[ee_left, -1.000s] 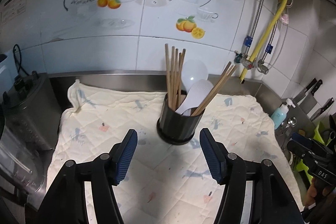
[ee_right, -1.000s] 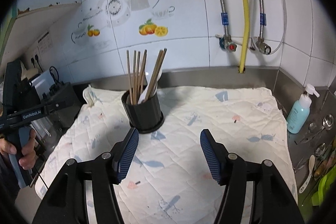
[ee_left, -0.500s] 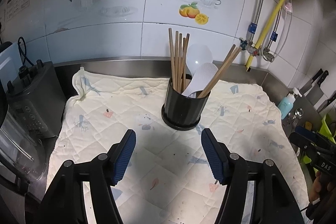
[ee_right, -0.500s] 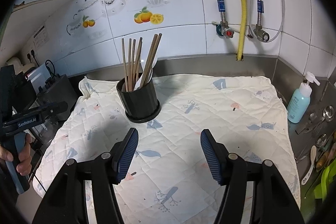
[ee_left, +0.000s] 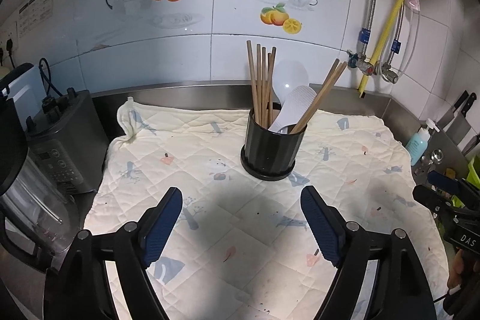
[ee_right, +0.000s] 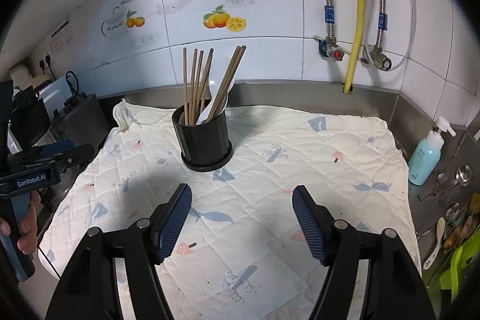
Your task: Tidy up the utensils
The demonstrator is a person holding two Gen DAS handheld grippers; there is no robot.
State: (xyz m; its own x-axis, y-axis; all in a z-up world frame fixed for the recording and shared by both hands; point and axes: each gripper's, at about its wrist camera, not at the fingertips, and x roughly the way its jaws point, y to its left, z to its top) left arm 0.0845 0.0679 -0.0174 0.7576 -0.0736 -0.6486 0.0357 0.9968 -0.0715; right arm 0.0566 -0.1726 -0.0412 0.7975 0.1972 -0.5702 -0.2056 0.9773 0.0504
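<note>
A black ribbed utensil holder [ee_left: 271, 149] [ee_right: 205, 141] stands on a quilted cream cloth [ee_left: 210, 170] [ee_right: 300, 164]. In it lean several wooden chopsticks [ee_left: 261, 83] [ee_right: 198, 83] and white plastic spoons [ee_left: 295, 107] [ee_right: 210, 110]. My left gripper [ee_left: 241, 215] hovers above the cloth in front of the holder, its jaws opening, nothing between them. My right gripper [ee_right: 242, 210] hangs over the cloth to the holder's front right, jaws also opening and empty. Each gripper shows at the edge of the other's view.
A blender base [ee_left: 64, 146] and jug stand left of the cloth. A blue soap bottle [ee_right: 426, 158], metal spoons [ee_right: 453, 182] and a green rack [ee_right: 459, 257] sit at the right. Pipes and a yellow hose [ee_right: 357, 8] run down the tiled wall. Knives [ee_left: 459, 116] hang at far right.
Both grippers' jaws have spread wider. The left wrist view now looks more steeply down on the cloth, with the holder lower in the frame.
</note>
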